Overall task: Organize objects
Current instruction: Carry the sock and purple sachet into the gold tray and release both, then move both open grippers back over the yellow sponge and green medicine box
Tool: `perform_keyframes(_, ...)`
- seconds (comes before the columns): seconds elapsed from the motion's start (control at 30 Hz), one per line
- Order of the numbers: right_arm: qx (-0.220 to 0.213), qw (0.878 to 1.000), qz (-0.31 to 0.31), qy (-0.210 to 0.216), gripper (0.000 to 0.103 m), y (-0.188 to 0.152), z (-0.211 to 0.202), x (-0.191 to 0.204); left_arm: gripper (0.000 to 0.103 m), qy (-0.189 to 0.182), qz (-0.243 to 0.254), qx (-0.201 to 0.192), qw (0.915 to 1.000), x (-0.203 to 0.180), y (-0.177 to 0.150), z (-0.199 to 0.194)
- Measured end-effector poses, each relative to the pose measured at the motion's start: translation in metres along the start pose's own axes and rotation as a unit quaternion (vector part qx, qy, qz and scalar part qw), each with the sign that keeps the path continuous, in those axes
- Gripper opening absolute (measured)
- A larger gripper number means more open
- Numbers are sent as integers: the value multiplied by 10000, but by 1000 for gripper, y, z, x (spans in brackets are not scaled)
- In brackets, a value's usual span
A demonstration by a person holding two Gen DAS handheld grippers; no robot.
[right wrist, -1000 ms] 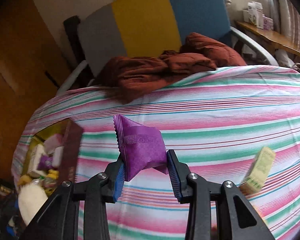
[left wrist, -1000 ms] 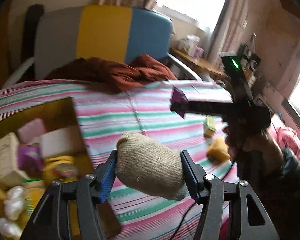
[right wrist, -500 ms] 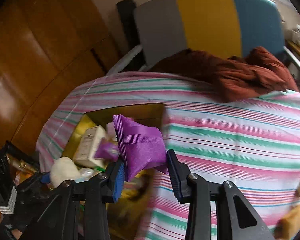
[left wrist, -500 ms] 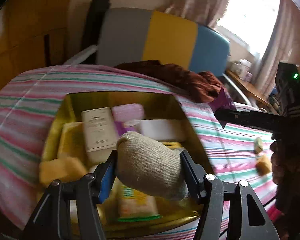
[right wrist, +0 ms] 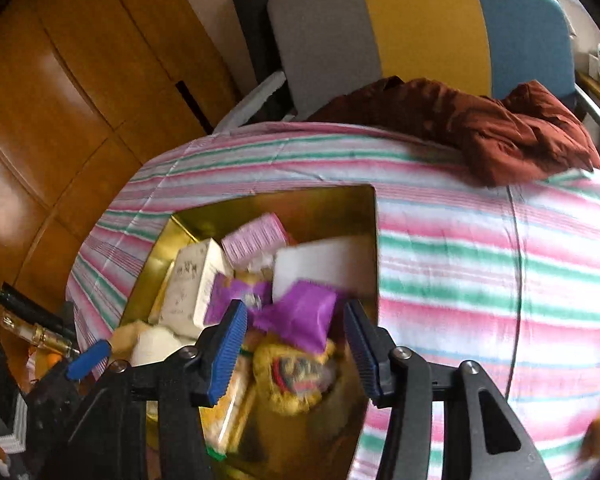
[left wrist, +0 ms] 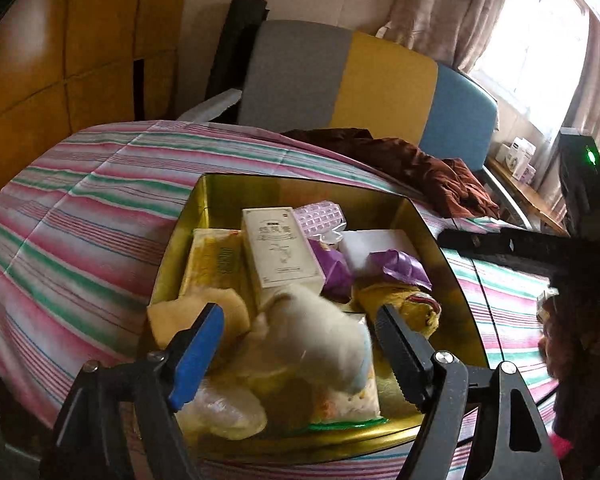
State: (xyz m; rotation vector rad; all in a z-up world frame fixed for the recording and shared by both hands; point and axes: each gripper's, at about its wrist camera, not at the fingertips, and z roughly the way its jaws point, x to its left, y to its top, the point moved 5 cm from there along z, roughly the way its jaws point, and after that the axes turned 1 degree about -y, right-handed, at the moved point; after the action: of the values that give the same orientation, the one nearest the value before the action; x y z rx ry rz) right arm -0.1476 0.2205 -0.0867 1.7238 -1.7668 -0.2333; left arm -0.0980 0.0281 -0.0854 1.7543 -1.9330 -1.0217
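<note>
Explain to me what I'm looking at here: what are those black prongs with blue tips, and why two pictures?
There is no robot arm. A person holds a hand tool in each hand, and each tool carries its own wide-angle camera looking forward along its two fingers; one picture comes from the left tool, the other from the right.

The left gripper is open, and a blurred beige sock sits loose between its fingers, over the gold box. The right gripper is open too, with a purple packet between its fingers, also blurred, above the same box.

The box stands on a bed with a striped sheet and already holds a cream carton, a white box and yellow packets. A rust-brown garment lies at the far edge.
</note>
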Motion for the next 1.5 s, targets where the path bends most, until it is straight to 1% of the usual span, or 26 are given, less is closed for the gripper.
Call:
perform_keyframes(0.07, 42, 10000, 35, -80, 51, -10, -3, -3, 82, 29, -15, -43, 10000, 2, 0, -4)
perform_keyframes(0.23, -18, 9998, 91, -185, 52, -27, -16, -4, 83, 84, 19, -198, 9998, 1, 5, -17)
perform_keyframes(0.33, -79, 9997, 80, -213, 52, -34, -24, -2, 84, 123, 154, -347, 9992, -4, 9, -28)
perform_keyframes(0.47, -147, 9992, -56, -354, 52, -42, -34, 2, 86, 209, 397, -545, 9975, -14, 11, -41)
perform_keyframes(0.57, -155, 9988, -136, -441, 52, -48, -38, 4, 90, 223, 488, -609, 9967, -20, 11, -47)
perform_keyframes(0.77, -142, 9982, -132, -570, 52, -61, -44, -1, 90, 184, 722, -618, 9953, -32, 7, -51)
perform_keyframes(1.17, -199, 9963, 68, -829, 52, -75, -66, -27, 90, 64, 1073, -634, 9922, -58, 3, -56)
perform_keyframes(1.5, -197, 9915, 464, -1202, 53, -89, -89, -78, 90, -145, 1451, -602, 9875, -91, 2, -55)
